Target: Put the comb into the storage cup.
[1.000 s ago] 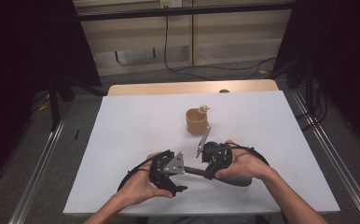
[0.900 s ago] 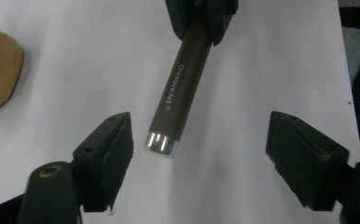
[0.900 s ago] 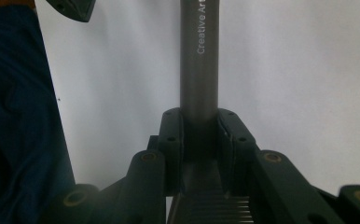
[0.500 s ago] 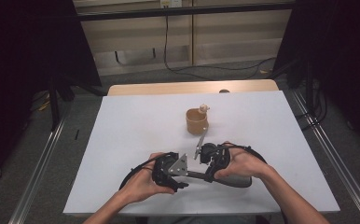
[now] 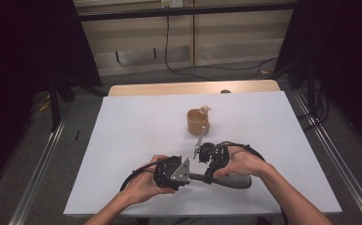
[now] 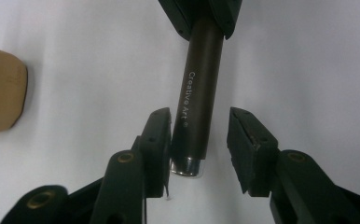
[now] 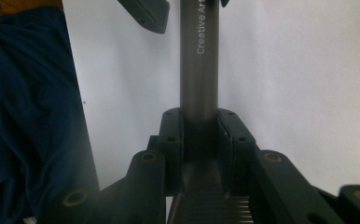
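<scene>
White table: your right claw clamps the brush handle; left claw, just closing, brackets its end ungripped. Next, pinch.

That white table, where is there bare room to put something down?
The white table is bare left of the tan cup, and right of it out to the far-right corner. It is crowded at the near middle, where both tongs meet on the dark tool handle.
</scene>
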Tool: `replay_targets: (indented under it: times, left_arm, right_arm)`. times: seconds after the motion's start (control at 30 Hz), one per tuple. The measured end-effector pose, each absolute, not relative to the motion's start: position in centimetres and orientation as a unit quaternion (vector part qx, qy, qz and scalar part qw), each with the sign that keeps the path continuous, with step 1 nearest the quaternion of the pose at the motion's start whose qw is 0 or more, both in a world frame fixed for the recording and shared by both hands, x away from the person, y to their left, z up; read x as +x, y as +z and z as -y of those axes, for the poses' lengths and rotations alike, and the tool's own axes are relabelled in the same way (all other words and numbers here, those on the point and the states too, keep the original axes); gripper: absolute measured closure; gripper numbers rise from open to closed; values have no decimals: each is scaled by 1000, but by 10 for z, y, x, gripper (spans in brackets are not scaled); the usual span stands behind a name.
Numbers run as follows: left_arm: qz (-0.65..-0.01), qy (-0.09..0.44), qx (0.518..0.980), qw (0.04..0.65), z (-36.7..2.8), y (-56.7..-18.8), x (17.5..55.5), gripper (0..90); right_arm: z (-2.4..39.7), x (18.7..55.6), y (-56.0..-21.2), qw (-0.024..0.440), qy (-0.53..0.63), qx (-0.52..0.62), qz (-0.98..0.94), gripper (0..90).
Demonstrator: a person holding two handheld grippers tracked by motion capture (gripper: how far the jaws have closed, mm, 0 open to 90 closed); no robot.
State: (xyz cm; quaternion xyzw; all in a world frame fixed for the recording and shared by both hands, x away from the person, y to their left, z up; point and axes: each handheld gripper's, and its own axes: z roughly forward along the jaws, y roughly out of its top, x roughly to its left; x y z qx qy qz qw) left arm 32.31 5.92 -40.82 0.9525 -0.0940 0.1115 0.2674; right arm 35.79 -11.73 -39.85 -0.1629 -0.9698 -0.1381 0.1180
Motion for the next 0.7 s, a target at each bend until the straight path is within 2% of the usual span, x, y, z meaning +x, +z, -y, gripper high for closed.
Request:
replay_targets:
  times: [0.37,0.7]
  left_arm:
    - [115,140,952,249,-54,-413,320,649]
    - [122,139,952,242,-50,-416,319,656]
  right_arm:
    - [116,362,-403,132,-134,-170,967,732]
    - [116,362,-403,140,-134,-174,966,733]
